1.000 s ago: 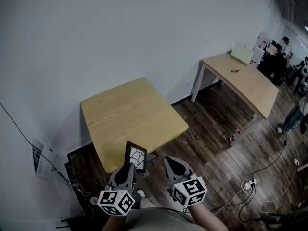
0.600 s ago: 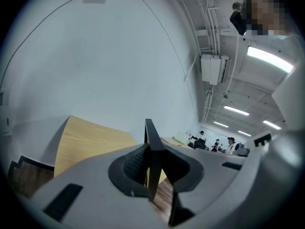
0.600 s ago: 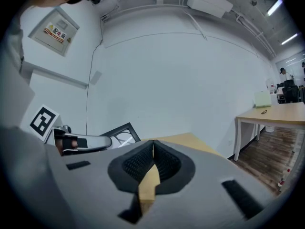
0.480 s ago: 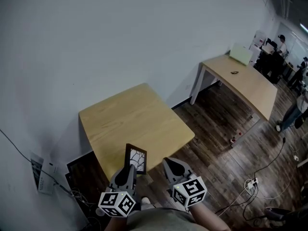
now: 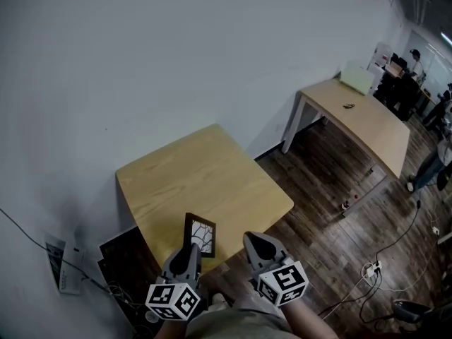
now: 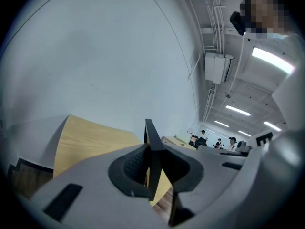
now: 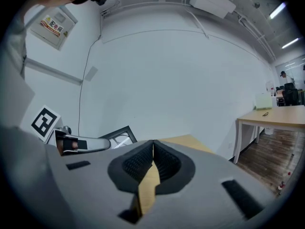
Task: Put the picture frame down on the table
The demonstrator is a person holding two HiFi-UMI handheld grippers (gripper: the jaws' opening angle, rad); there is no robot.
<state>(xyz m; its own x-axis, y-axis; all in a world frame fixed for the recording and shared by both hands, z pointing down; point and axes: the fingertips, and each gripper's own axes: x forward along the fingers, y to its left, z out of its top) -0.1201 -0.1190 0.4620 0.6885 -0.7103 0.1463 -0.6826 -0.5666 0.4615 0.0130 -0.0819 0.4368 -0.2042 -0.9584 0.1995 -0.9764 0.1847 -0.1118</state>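
Observation:
A small dark picture frame (image 5: 200,235) with a branch-pattern picture stands upright in my left gripper (image 5: 191,252), which is shut on its lower edge. It hangs over the near edge of the light wooden table (image 5: 191,175). In the left gripper view the frame (image 6: 152,149) shows edge-on, clamped between the jaws. My right gripper (image 5: 256,244) is beside it on the right, shut with nothing in it. The right gripper view shows the frame (image 7: 119,136) and the left gripper (image 7: 76,144) to its left, and the table (image 7: 183,141) ahead.
A white wall runs behind the table. A dark board (image 5: 120,249) and cables (image 5: 106,288) lie on the floor at the left. A longer wooden desk (image 5: 360,119) stands at the right, with people beyond it. A power strip (image 5: 367,268) lies on the wooden floor.
The view has drawn nearer the table. The frame, still held by the left gripper, now sits a little lower over the table's near edge. Both grippers stay shut.

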